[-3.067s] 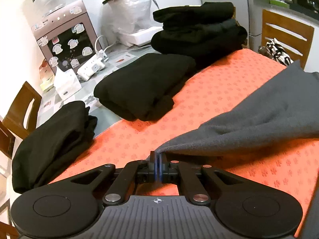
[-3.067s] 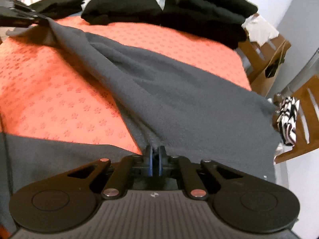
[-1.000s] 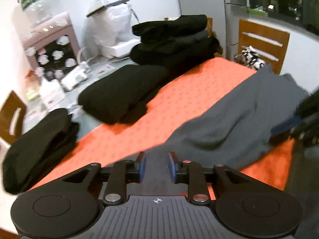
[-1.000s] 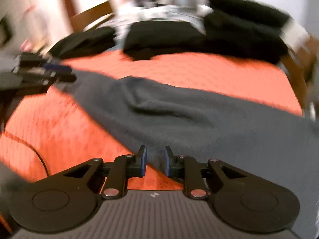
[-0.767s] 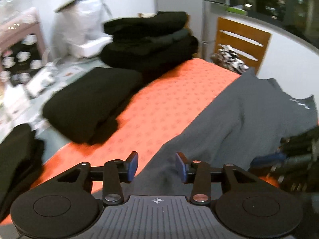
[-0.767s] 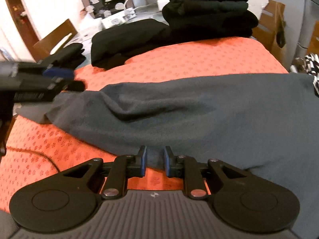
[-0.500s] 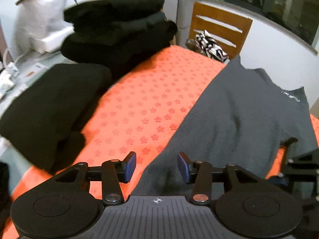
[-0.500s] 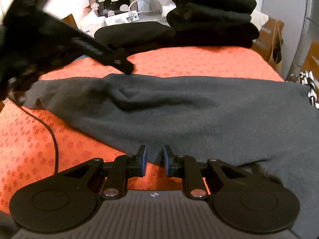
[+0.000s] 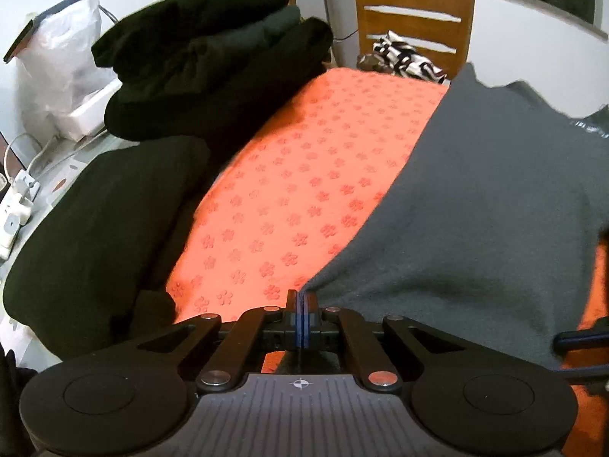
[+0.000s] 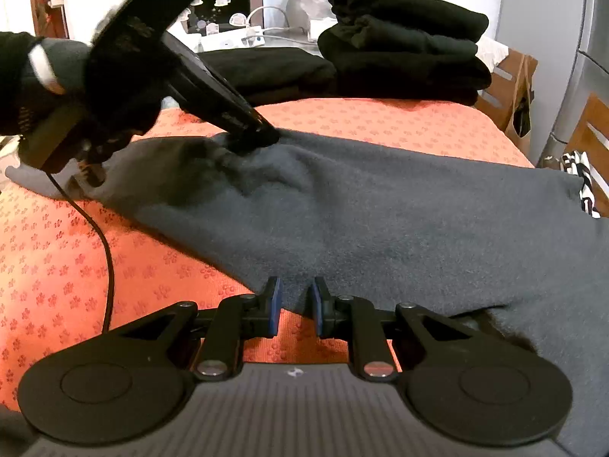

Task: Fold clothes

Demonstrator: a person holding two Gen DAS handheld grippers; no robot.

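Dark grey fleece garment (image 10: pixel 380 221), plain, no pattern. Table cover (image 9: pixel 304 175) orange-red with small repeated flower print in a darker shade. Folded clothes stack (image 9: pixel 213 57) black, one layer in it dark grey-green; second folded pile (image 9: pixel 102 221) plain black. Wooden chair (image 9: pixel 415 23) mid-brown; cloth on it (image 9: pixel 403 57) black-and-white zebra stripes. Plastic bag (image 9: pixel 64 45) white. Both grippers black with blue pads (image 10: pixel 275 306). Walls white.

Orange flower-print cloth (image 9: pixel 289 175) over table, grey garment (image 9: pixel 475 209) spread on it, folded black clothes (image 9: pixel 95 221) at far edge
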